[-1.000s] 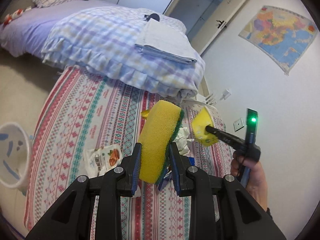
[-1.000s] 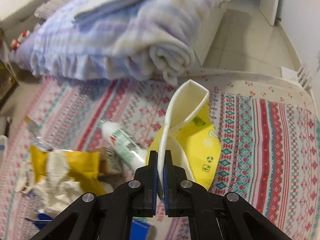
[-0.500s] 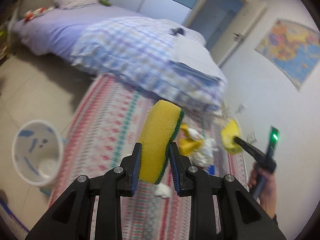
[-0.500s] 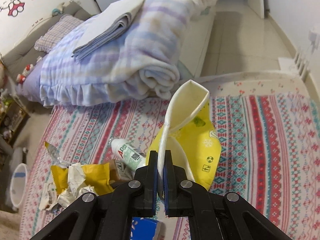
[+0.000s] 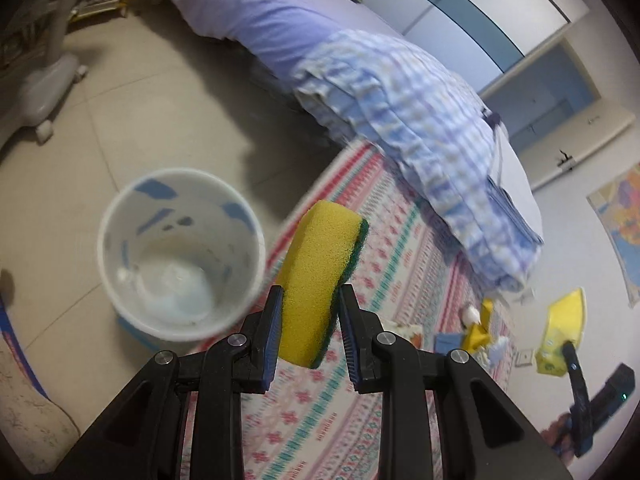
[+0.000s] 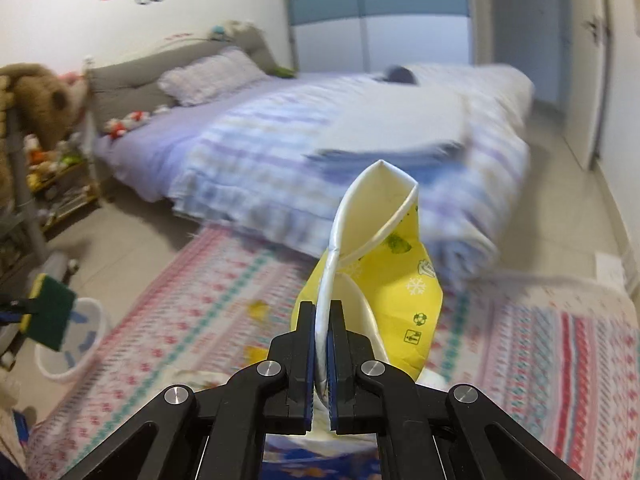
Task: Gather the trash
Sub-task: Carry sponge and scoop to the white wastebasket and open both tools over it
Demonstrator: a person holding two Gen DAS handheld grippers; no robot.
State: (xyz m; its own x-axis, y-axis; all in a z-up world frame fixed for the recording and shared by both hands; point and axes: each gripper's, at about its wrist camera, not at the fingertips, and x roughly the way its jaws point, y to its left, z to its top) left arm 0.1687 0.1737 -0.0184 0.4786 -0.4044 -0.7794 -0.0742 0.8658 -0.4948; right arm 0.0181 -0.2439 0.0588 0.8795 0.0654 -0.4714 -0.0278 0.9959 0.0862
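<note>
My left claw (image 5: 308, 330) clamps a yellow foam sponge with green scrubbing face (image 5: 320, 280) near the white plastic bin (image 5: 180, 252); my right claw (image 6: 320, 360) pinches a crushed yellow paper carton (image 6: 376, 264).

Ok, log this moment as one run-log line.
left tool: shut on sponge | right tool: shut on yellow carton | bin: beside rug

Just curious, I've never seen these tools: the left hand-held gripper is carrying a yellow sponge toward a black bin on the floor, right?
Not quite. The bin is white with blue marks, not black, as the left wrist view shows. The left hand-held gripper does hold a yellow sponge near it.
</note>
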